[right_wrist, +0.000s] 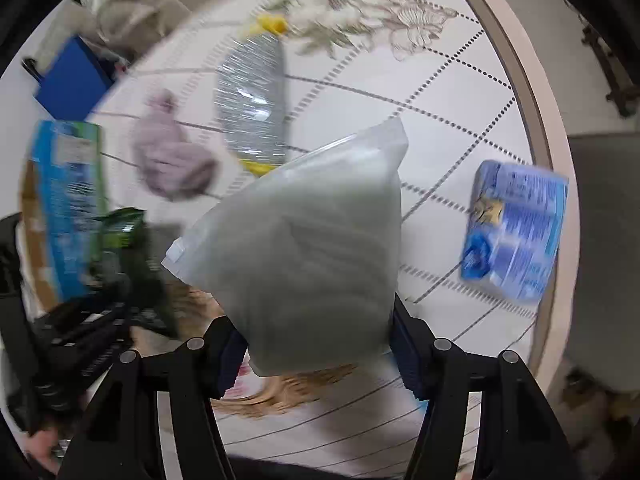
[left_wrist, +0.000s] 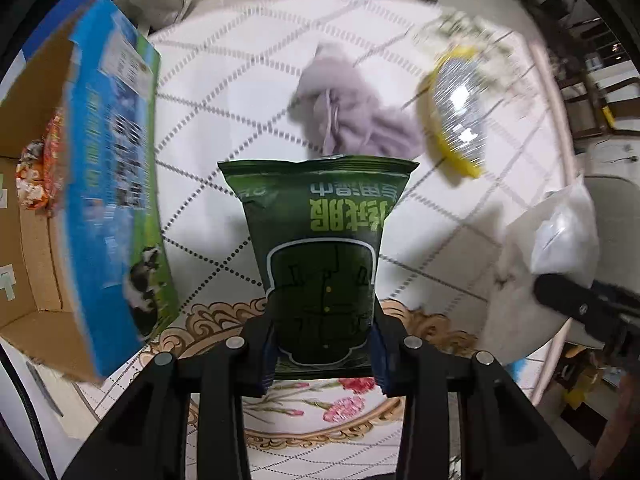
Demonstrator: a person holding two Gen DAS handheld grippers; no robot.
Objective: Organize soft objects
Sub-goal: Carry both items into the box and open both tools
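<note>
My left gripper [left_wrist: 323, 354] is shut on a dark green snack bag [left_wrist: 320, 248] and holds it above the round table, just right of the open cardboard box [left_wrist: 116, 184]. My right gripper [right_wrist: 318, 354] is shut on a frosted white zip bag [right_wrist: 308, 248] and holds it above the table; that bag also shows at the right of the left wrist view [left_wrist: 560, 232]. A lilac cloth [left_wrist: 352, 108] and a silver-and-yellow bag [left_wrist: 460, 108] lie on the table beyond. A blue tissue pack [right_wrist: 516, 232] lies near the table's right edge.
The box has blue and green printed sides and holds an orange snack packet [left_wrist: 38, 172]. The table has a white cover with a dotted diamond pattern [left_wrist: 224, 92]. A pale chair [right_wrist: 608, 240] stands right of the table. Cloths and a blue object [right_wrist: 74, 76] lie beyond the far edge.
</note>
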